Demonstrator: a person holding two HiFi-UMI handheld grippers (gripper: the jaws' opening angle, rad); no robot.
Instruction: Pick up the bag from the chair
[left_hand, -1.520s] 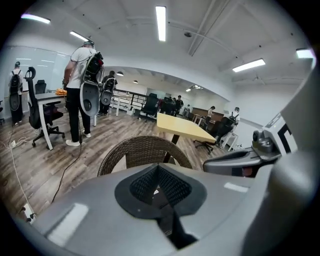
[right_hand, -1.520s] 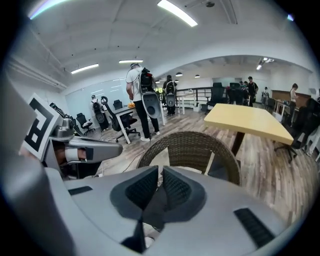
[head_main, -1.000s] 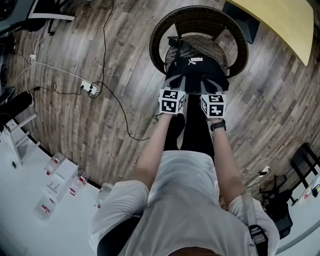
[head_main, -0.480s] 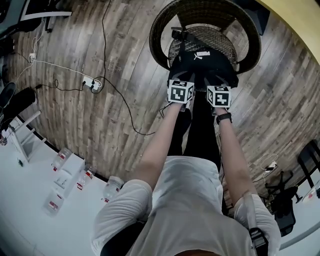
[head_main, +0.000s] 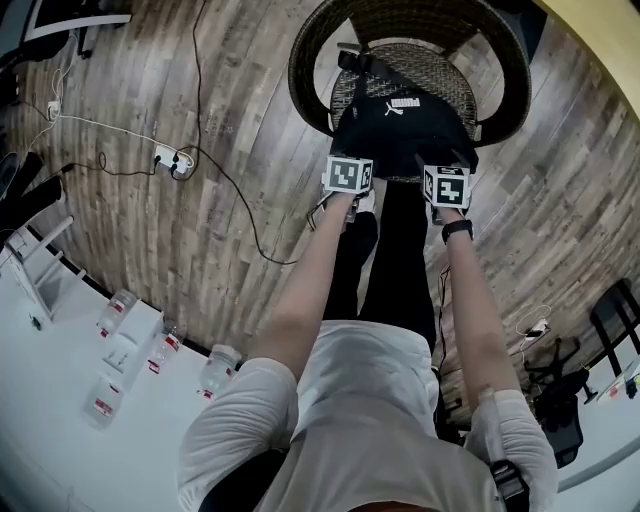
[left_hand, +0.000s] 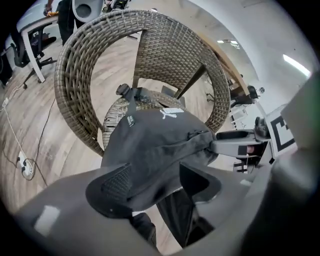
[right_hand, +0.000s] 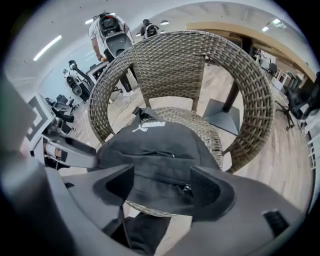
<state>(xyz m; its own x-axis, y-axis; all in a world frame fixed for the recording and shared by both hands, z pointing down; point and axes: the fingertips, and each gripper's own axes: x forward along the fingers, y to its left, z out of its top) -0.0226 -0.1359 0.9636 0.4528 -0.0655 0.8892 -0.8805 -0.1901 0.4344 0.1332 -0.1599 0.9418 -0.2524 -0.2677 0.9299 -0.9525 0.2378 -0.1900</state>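
A black bag (head_main: 405, 118) with a white logo lies on the seat of a round wicker chair (head_main: 310, 60), hanging slightly over the front edge. My left gripper (head_main: 348, 172) is at the bag's near left edge and my right gripper (head_main: 446, 184) at its near right edge. In the left gripper view the jaws of the left gripper (left_hand: 155, 187) stand apart, with a fold of the bag (left_hand: 160, 145) between them. In the right gripper view the right gripper (right_hand: 162, 190) is open too, around the front edge of the bag (right_hand: 155, 150). Dark straps hang below the seat.
The chair's curved wicker back (right_hand: 190, 55) rises behind the bag. A power strip (head_main: 165, 158) and cables lie on the wood floor to the left. A white table (head_main: 60, 400) with several bottles is at lower left, and a yellow tabletop (head_main: 610, 25) at upper right.
Both grippers have moved forward towards the chair and now reach further over the bag's near edge. The bag stays on the seat.
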